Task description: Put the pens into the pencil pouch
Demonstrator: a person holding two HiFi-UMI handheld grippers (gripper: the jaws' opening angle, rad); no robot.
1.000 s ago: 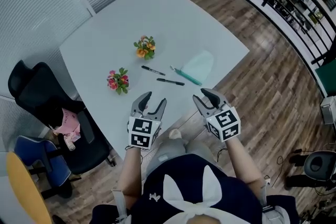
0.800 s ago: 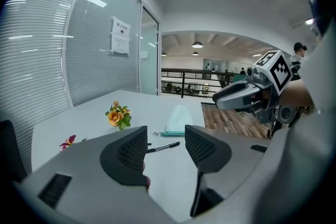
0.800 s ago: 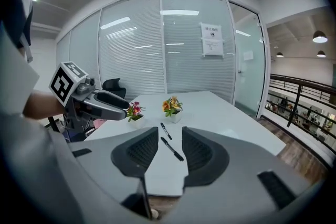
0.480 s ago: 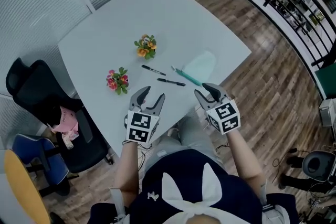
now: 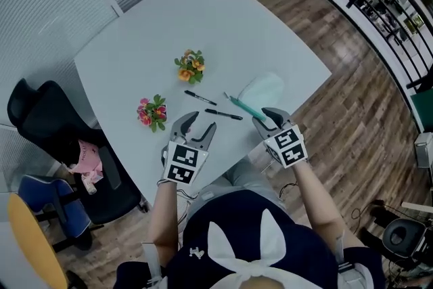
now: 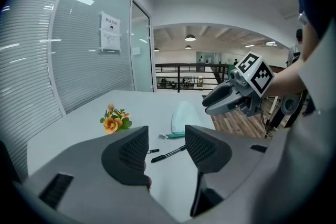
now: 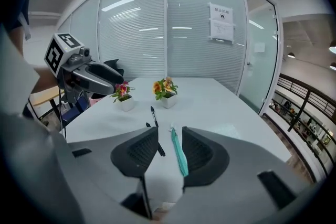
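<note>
Two black pens (image 5: 200, 97) (image 5: 223, 114) lie on the white table (image 5: 135, 57), one behind the other. Right of them lies the pale pencil pouch (image 5: 262, 86) with a teal zipper (image 5: 241, 107) along its left side. My left gripper (image 5: 198, 126) is open and empty at the near table edge, just short of the nearer pen (image 6: 169, 153). Over the pouch's near end hovers my right gripper (image 5: 268, 117), open and empty. In the right gripper view the zipper (image 7: 178, 152) runs ahead between the jaws of that gripper (image 7: 169, 150). From the left gripper (image 6: 167, 145) I see the pouch (image 6: 185, 114).
Beyond the pens stand two small flower pots, one orange (image 5: 190, 66) and one pink (image 5: 153, 111). A black office chair (image 5: 47, 120) with a pink item (image 5: 85, 159) sits left of the table. Wooden floor (image 5: 352, 98) lies to the right, past the table edge.
Both grippers have moved forward towards the table. The right one came down over the pouch's near end; the left one closed in on the nearer pen. Both stay open.
</note>
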